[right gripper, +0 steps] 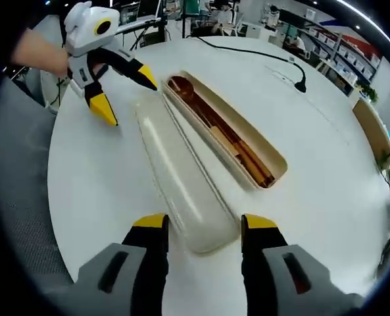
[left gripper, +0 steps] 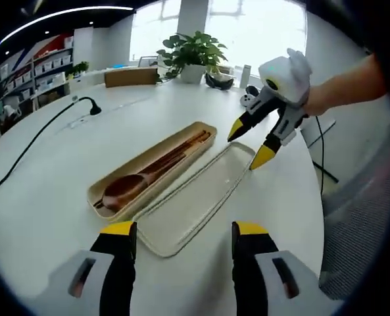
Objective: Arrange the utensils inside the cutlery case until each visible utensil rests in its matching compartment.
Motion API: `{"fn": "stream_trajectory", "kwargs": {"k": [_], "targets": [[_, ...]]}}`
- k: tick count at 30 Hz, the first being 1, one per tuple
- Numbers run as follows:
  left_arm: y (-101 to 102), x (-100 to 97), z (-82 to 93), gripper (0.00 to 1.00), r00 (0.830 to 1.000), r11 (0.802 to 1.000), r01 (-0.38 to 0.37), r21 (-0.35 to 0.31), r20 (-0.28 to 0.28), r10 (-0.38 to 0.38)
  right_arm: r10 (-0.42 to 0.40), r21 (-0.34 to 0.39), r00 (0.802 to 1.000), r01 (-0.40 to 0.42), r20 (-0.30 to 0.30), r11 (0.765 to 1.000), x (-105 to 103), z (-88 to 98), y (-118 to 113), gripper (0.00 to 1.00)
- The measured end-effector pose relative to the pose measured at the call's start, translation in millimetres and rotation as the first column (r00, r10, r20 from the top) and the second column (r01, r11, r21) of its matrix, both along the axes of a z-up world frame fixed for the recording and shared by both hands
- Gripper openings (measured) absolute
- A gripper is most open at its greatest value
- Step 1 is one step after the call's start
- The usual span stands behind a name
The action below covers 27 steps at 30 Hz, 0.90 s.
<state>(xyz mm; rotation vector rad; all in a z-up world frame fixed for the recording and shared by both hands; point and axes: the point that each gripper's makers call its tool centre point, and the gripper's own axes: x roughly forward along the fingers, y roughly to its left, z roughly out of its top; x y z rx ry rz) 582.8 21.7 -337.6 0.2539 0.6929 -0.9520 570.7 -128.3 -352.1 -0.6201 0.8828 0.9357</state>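
Currently poised with both jaw pairs parted and empty, left gripper (left gripper: 181,230) and right gripper (right gripper: 198,224) at opposite ends of the long beige plastic cutlery case (left gripper: 116,181), wooden spoon (left gripper: 125,187) and wooden chopsticks (left gripper: 185,145) already inside, beige lid (left gripper: 195,204) touching alongside.

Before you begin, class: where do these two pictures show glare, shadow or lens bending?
Left gripper view: the windows are blown out white, and the table edge curves from fisheye bending. Right gripper view: soft sheen runs along the lid, with faint shadow under the case; edges bow too.
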Motion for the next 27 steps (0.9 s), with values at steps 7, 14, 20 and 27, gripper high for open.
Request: {"fn": "stream_trajectory", "kwargs": {"k": [7,14,20,27], "targets": [[1.2,-5.1,-0.1,0.61,1.0,1.0,-0.003,-0.002,-0.003,0.003,0.164,-0.045,0.986,-0.163,0.015,0.986,-9.8,0.9,12.0,0.35],[13.2,-15.9,2.3,0.61,1.0,1.0,0.009,0.02,0.019,-0.009,0.246,-0.032,0.969,-0.246,0.004,0.969,-25.5,0.7,20.7,0.34],[18.8,-19.6,1.6,0.61,1.0,1.0,0.002,0.004,0.009,-0.002,0.345,-0.035,0.939,-0.344,-0.001,0.938,-41.7,0.2,31.1,0.34],[13.1,-42.5,-2.3,0.63,0.992,0.991,0.124,0.044,0.019,-0.125,0.396,-0.006,0.917,-0.397,-0.036,0.918,-50.7,-1.4,43.7,0.34]]}}
